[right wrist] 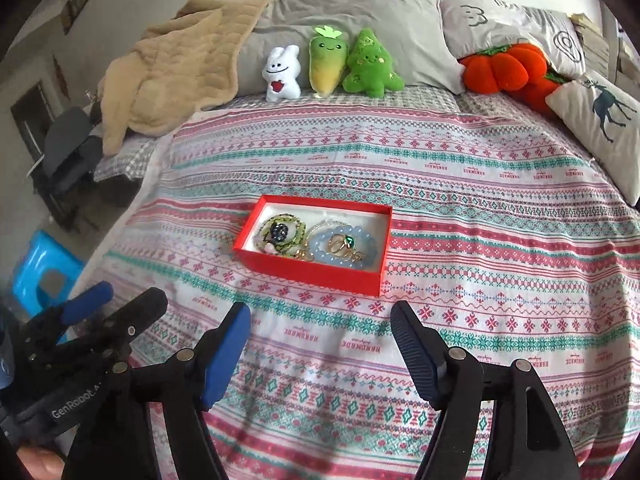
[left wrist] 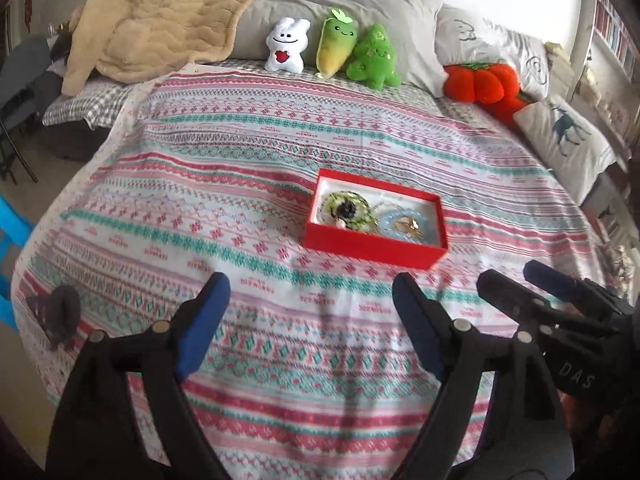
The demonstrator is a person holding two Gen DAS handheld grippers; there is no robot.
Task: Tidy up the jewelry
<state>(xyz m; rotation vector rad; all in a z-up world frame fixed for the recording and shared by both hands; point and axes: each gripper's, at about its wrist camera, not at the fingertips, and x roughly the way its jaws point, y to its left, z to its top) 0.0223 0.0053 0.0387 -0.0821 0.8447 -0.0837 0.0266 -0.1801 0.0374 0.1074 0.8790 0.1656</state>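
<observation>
Nearest the cameras, the left gripper (left wrist: pixel 310 312) and the right gripper (right wrist: pixel 320 344) hang side by side over the patterned bedspread (left wrist: pixel 200 200), each with its fingers spread wide and nothing between them, clear of the cloth. Just beyond them the red box (right wrist: pixel 308 272) sits open on the bedspread, and all the jewelry in sight lies inside it: a green beaded strand (right wrist: pixel 298 232) coiled at the left end, a pale blue bead bracelet (right wrist: pixel 326 250) at the right with a gold ring (right wrist: pixel 340 245) inside its loop. The sorting looks finished, with both hands free; any next move would likely be to close the box, but no lid shows. The tangle of fine chains between the two coils is hard to separate, and a dark object (left wrist: pixel 60 312) at the bedspread's left edge cannot be identified. Farther back, plush toys (right wrist: pixel 332 64) line the pillows (right wrist: pixel 360 4)
</observation>
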